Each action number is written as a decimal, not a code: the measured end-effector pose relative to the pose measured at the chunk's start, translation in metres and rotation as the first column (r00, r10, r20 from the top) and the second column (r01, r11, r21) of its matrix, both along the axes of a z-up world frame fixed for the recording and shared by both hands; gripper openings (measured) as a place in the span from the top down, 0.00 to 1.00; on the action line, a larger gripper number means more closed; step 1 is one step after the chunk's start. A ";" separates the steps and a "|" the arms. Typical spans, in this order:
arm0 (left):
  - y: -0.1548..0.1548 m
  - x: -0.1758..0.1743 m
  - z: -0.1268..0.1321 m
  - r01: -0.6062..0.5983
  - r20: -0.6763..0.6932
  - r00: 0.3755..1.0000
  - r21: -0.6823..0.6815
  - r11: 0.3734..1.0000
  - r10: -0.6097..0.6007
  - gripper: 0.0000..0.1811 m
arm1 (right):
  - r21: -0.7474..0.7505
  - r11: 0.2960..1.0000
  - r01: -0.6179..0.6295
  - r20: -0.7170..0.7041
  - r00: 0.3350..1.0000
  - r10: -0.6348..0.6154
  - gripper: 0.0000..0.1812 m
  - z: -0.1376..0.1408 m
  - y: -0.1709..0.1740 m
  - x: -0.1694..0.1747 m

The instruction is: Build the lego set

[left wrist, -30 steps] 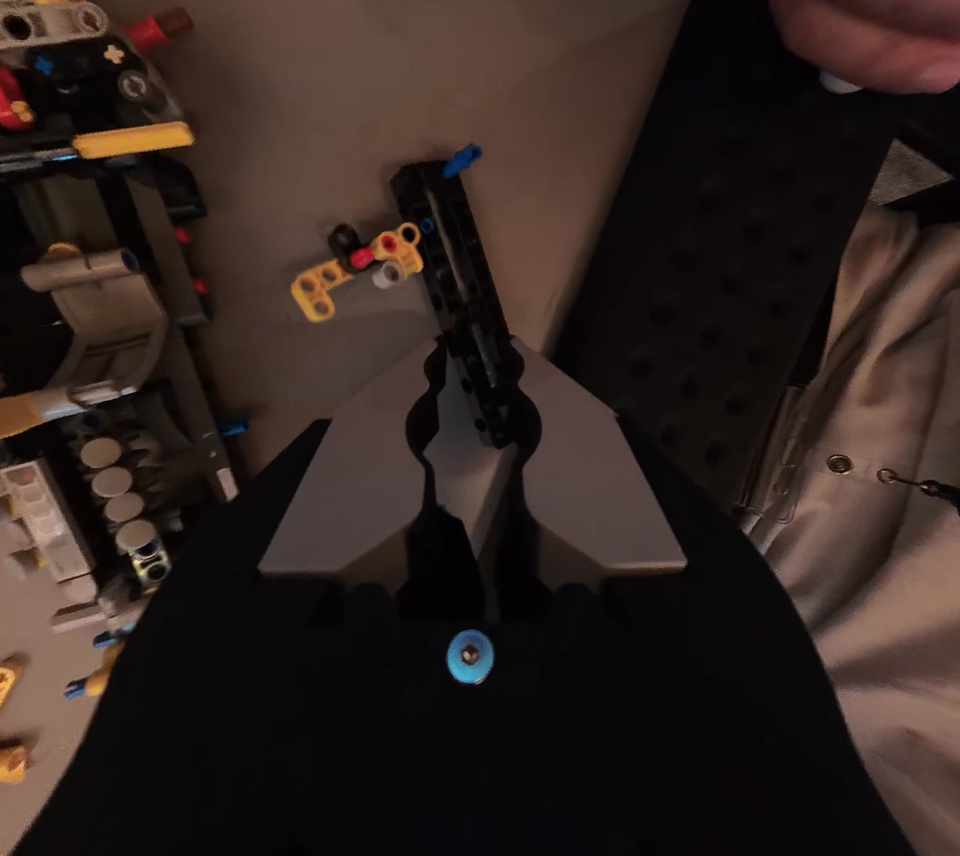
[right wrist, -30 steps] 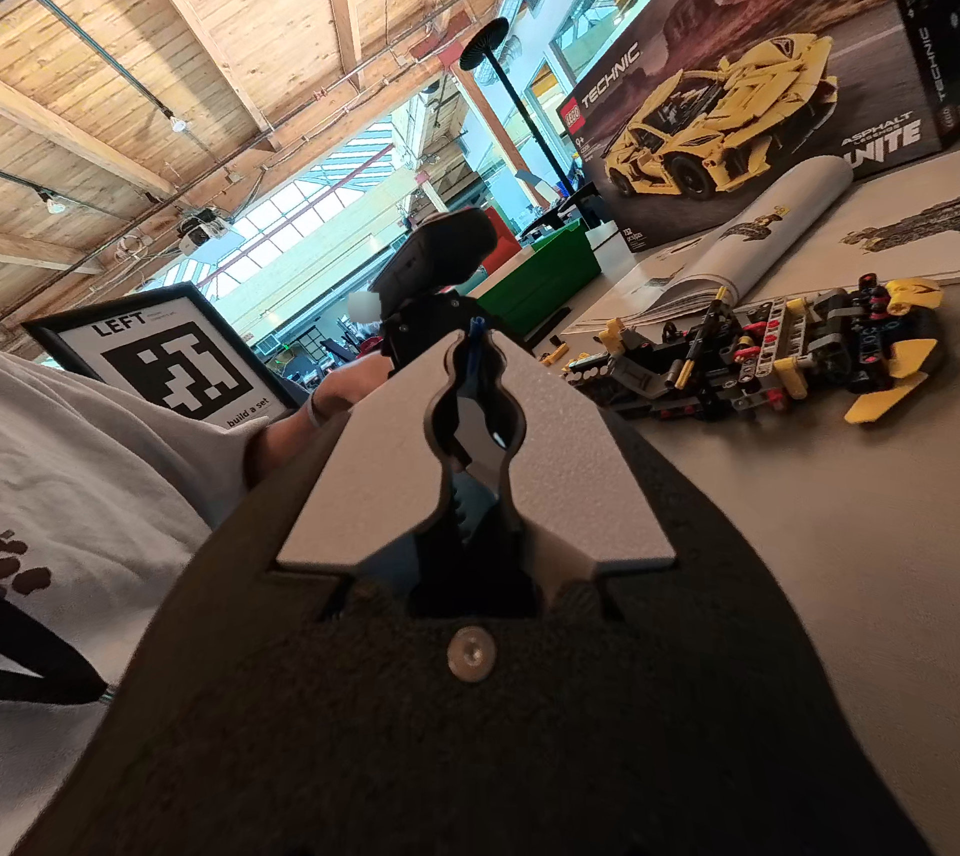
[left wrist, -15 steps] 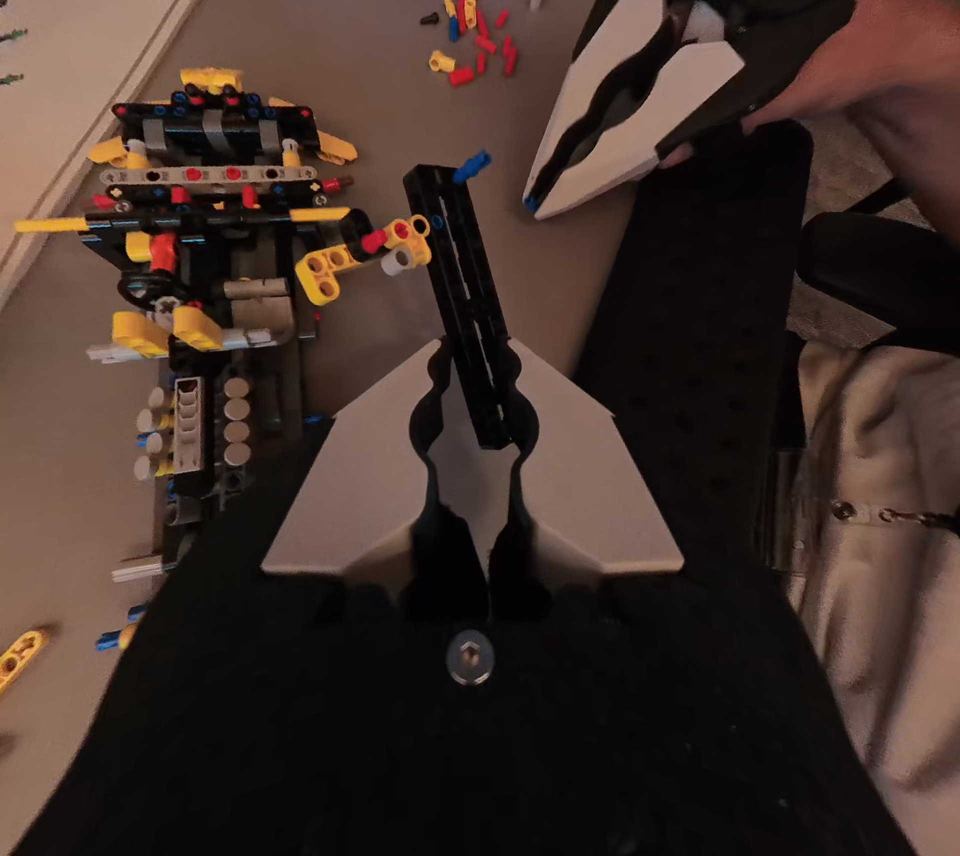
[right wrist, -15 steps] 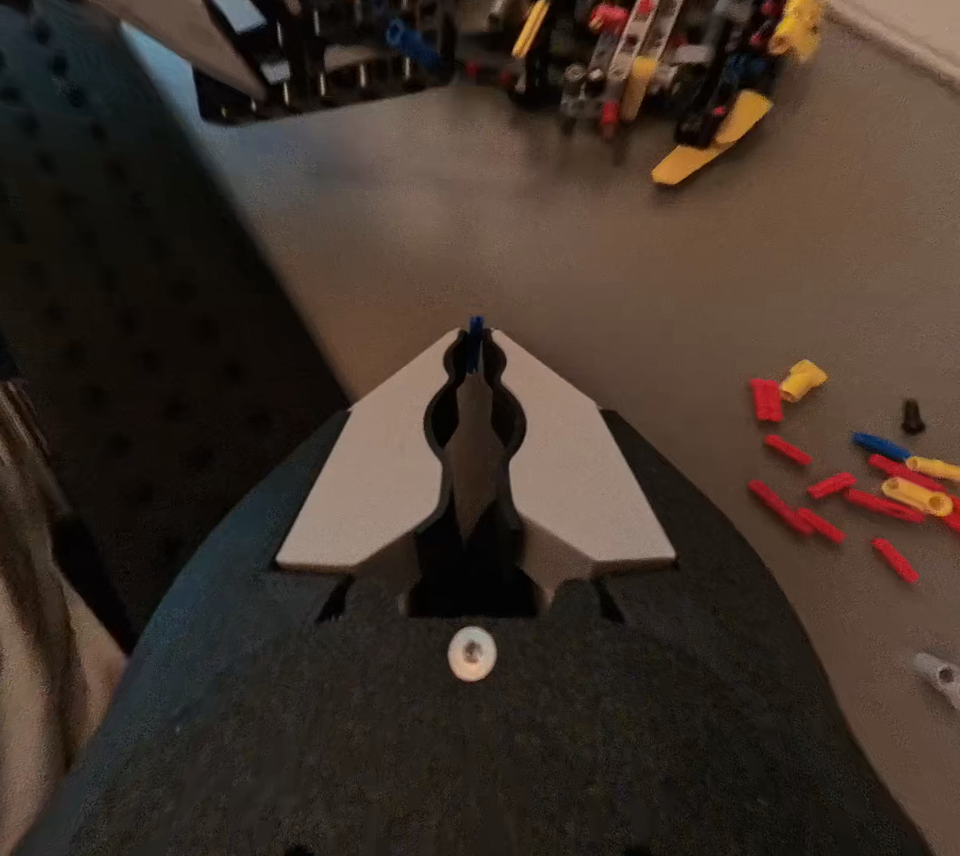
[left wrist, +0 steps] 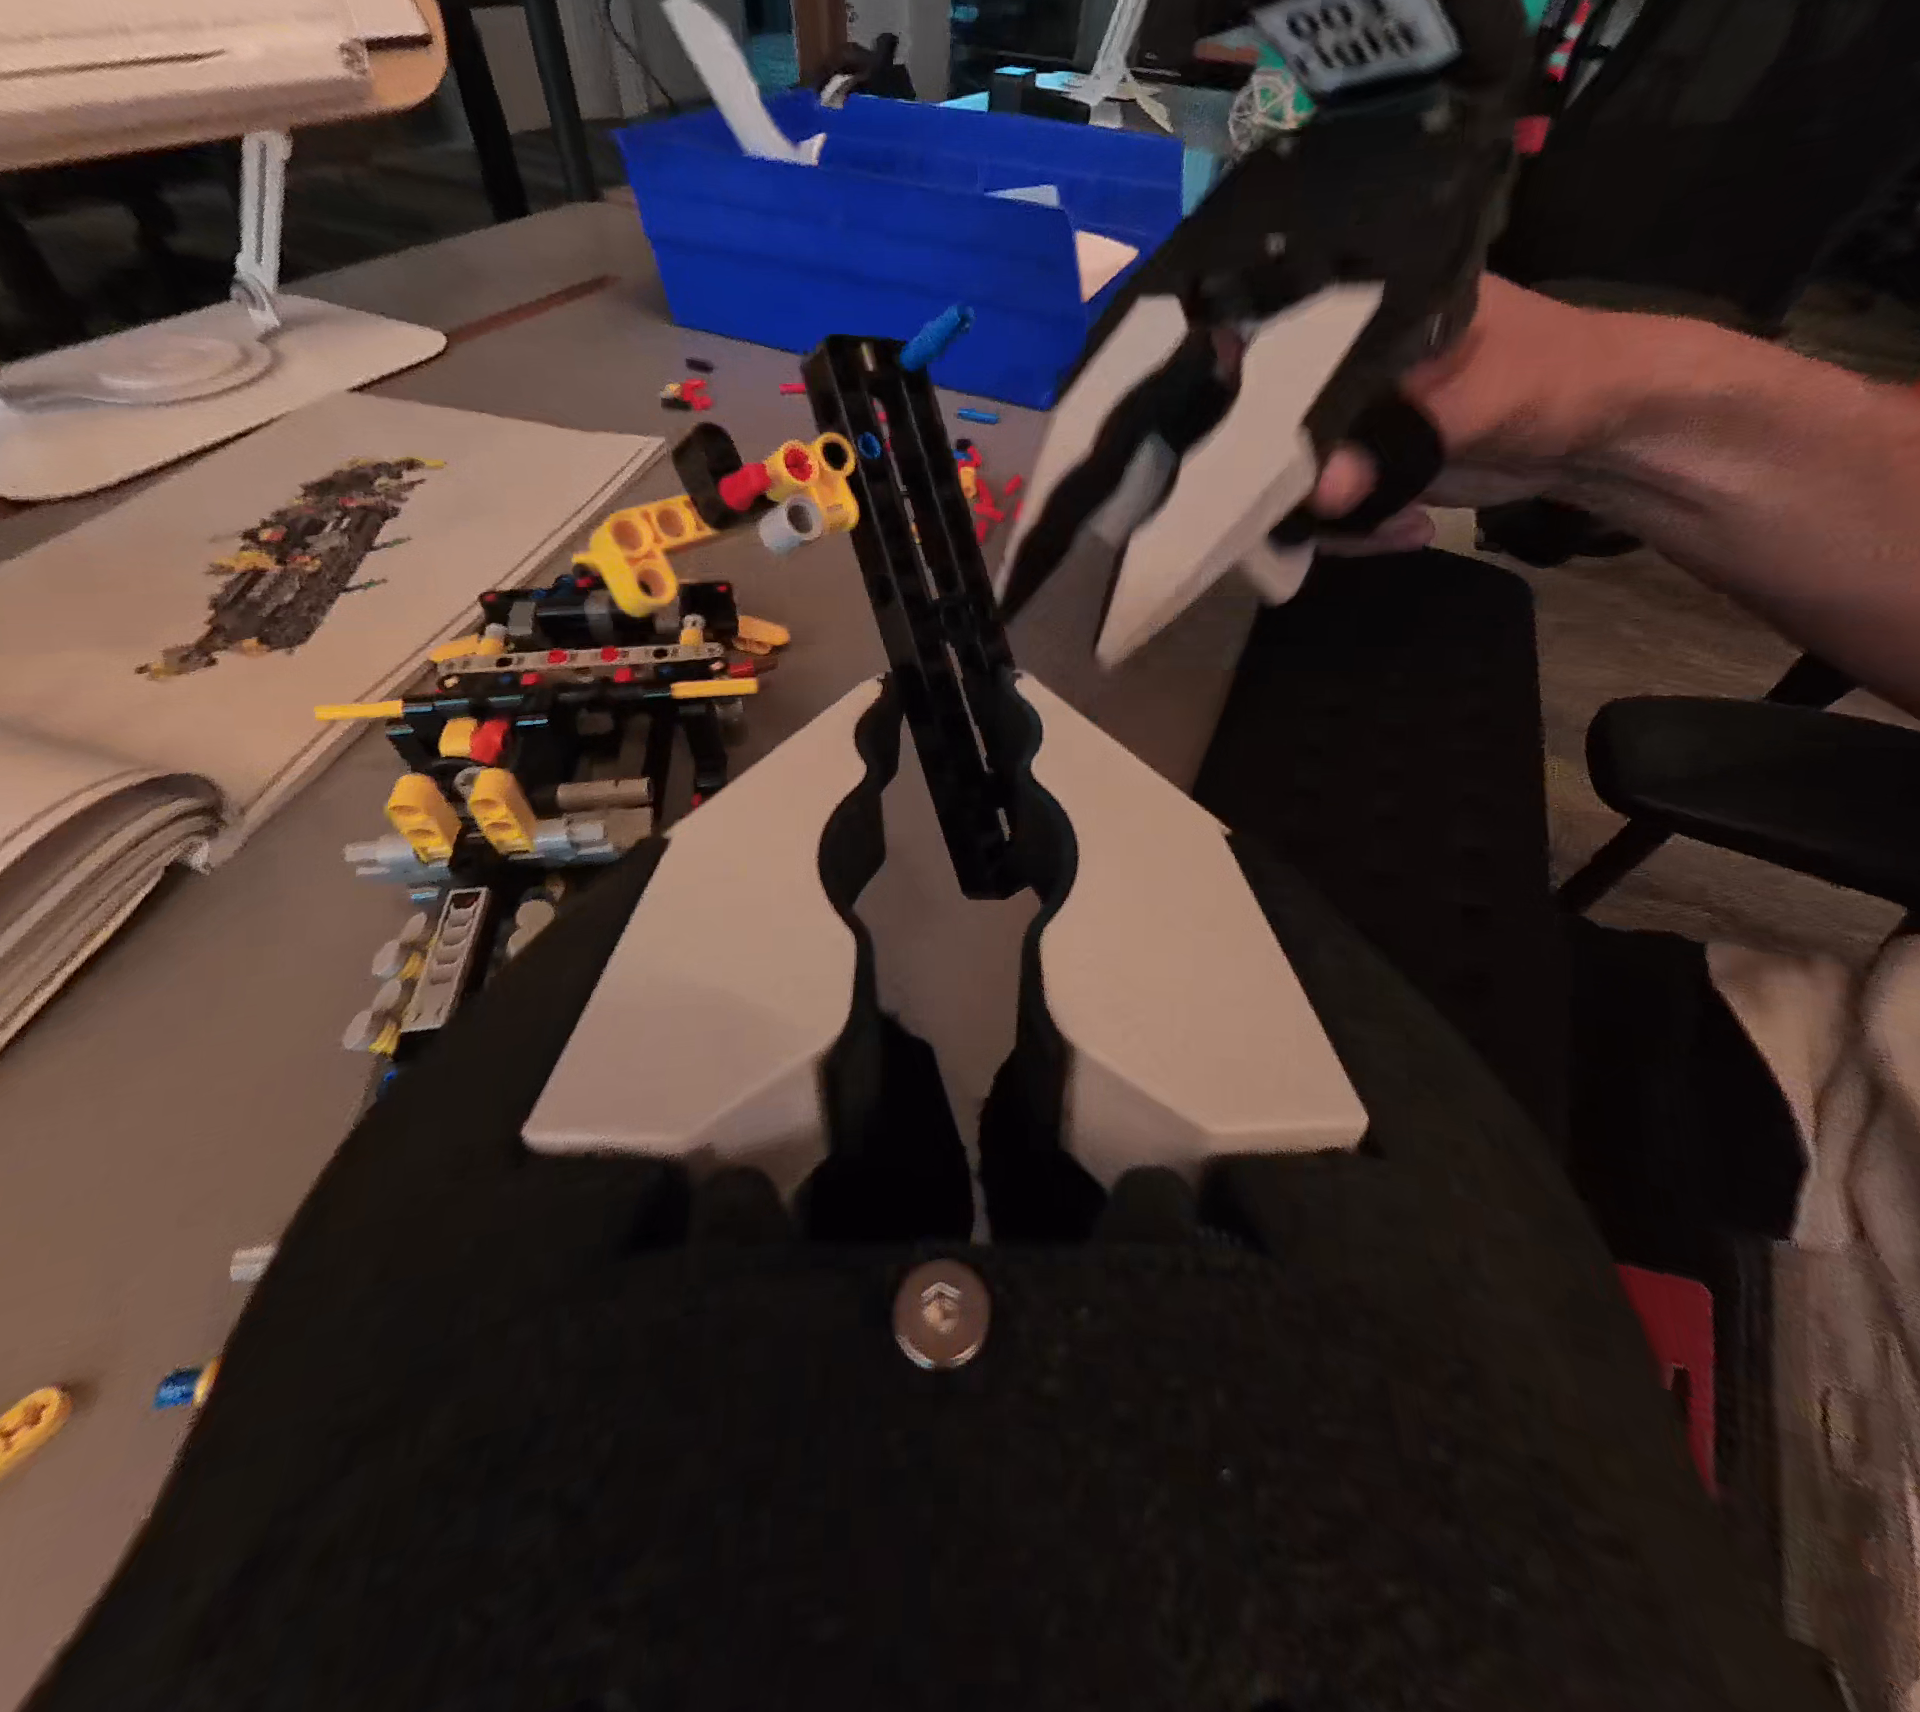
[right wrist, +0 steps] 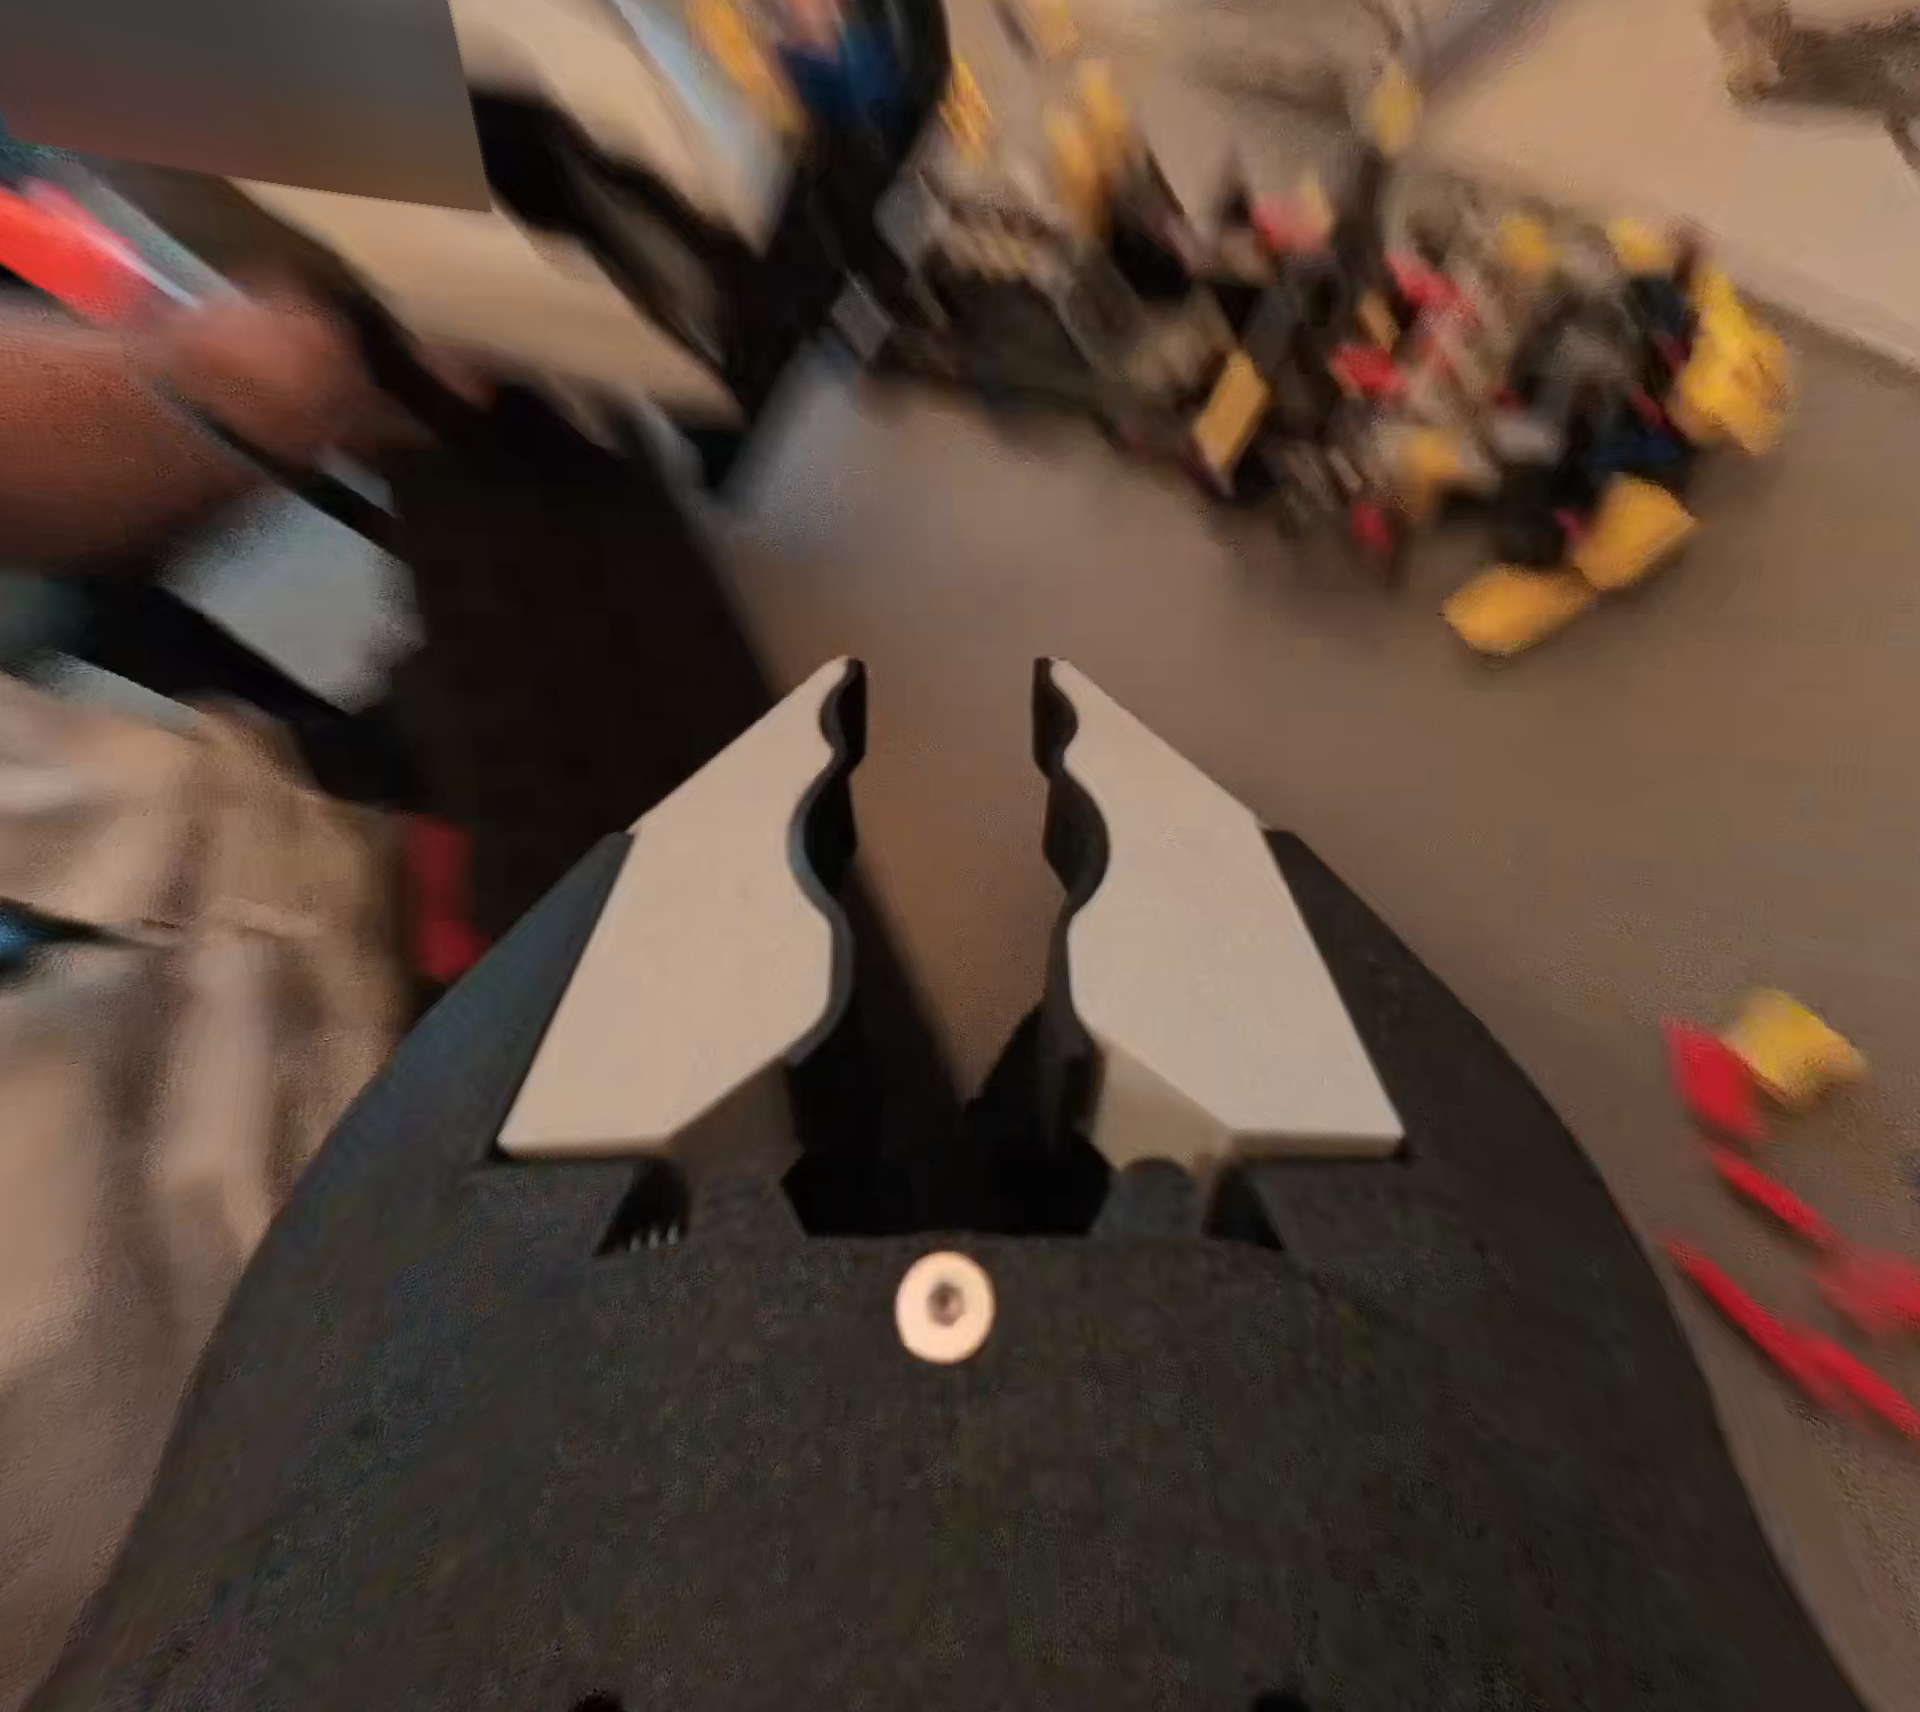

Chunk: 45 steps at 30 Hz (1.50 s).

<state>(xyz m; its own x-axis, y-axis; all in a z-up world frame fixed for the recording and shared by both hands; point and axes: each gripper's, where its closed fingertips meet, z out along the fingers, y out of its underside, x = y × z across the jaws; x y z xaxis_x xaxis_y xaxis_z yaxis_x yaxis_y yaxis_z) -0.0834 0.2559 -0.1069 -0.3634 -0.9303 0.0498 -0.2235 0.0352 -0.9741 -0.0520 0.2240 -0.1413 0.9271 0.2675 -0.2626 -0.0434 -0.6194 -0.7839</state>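
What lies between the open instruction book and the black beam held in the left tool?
In the left wrist view, the partly built car sits between book and beam.

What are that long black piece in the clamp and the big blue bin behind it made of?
The black beam, held between the left gripper jaws, looks like hard moulded plastic: crisp edges, rows of round holes, slight sheen. The blue bin also looks like plastic, smooth and evenly coloured with ribbed walls. Neither can be confirmed by sight alone.

My left wrist camera looks forward, low across the grey desk (left wrist: 540, 353); my right, badly blurred, seems angled down; both share the yellow-and-black brick car chassis (left wrist: 561, 727) (right wrist: 1455, 374).
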 end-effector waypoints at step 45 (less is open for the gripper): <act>-0.034 -0.017 0.016 0.339 0.005 0.924 -0.472 0.814 -0.381 0.95 | 0.019 0.936 -0.352 -0.103 0.931 0.352 0.93 0.072 0.048 -0.070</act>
